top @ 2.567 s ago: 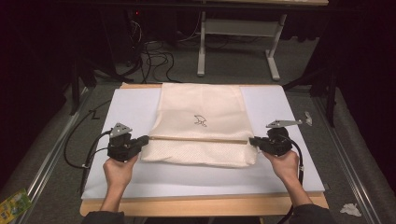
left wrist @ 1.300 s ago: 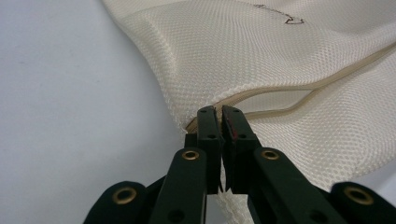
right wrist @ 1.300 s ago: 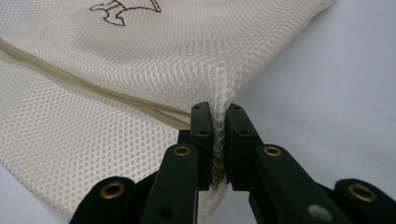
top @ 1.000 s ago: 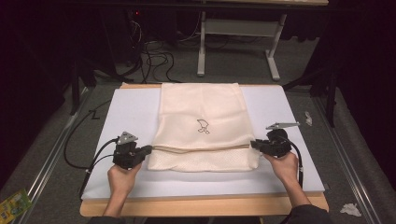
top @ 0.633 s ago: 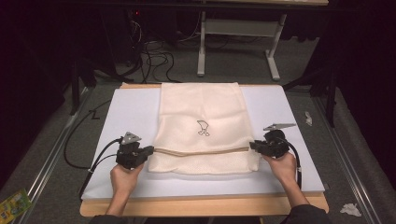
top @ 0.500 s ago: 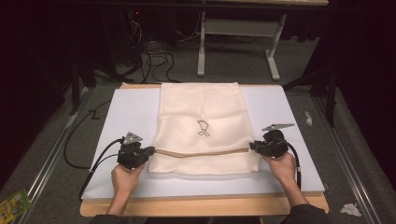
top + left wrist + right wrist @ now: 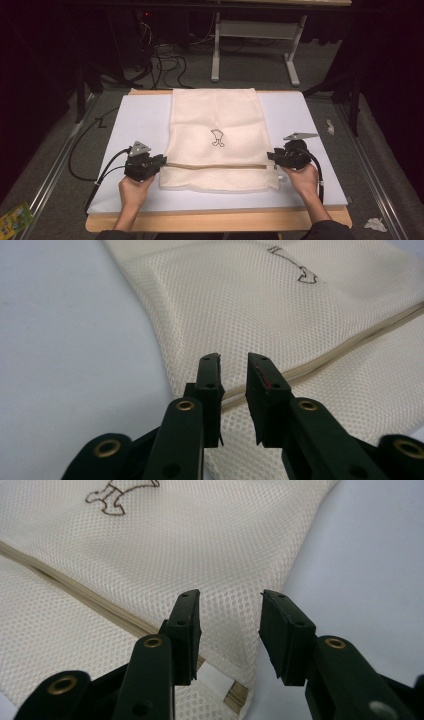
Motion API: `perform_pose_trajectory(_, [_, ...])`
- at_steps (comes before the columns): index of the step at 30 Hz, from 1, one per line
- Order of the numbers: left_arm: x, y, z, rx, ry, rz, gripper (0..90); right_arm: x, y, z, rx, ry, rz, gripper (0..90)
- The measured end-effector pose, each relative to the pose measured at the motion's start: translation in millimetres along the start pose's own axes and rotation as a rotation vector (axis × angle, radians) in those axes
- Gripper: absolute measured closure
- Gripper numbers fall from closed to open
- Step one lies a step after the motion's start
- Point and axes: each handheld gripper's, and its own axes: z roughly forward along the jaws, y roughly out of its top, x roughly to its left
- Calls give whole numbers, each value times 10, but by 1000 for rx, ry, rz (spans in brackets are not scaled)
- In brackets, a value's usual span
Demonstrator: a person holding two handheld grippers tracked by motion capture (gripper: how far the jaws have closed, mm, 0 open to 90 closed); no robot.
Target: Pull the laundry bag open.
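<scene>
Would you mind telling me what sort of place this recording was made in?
Probably a lab or workshop recording bay: a wooden table with a white mat stands on grey carpet, loose cables trail over the floor behind, and a metal desk frame stands among dark surroundings.

A wooden worktop carries a white sheet that covers nearly all of it. A cream mesh bag lies flat on the sheet's middle.

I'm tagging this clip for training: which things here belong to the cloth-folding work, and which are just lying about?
Part of the job:
- cream mesh bag, near end folded over
- left gripper, jaws just opened, at the fold's left end
- right gripper, jaws just opened, at the fold's right end
- white mat beneath

Lying about:
- crumpled paper on the floor
- green packet
- floor cables
</scene>
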Motion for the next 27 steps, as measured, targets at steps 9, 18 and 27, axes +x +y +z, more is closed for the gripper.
perform_pose_trajectory(9, [66, 25, -186, -83, 25, 0, 648, -48, -53, -229, -100, -13, 18, 610])
perform_pose_trajectory(18, [131, 27, -277, -119, 49, -11, 616, -205, -193, -381, -148, -27, 72, 612])
perform_pose_trajectory(27, [209, -46, -306, -120, 68, -35, 598, -325, -334, -482, -184, -31, 127, 612])
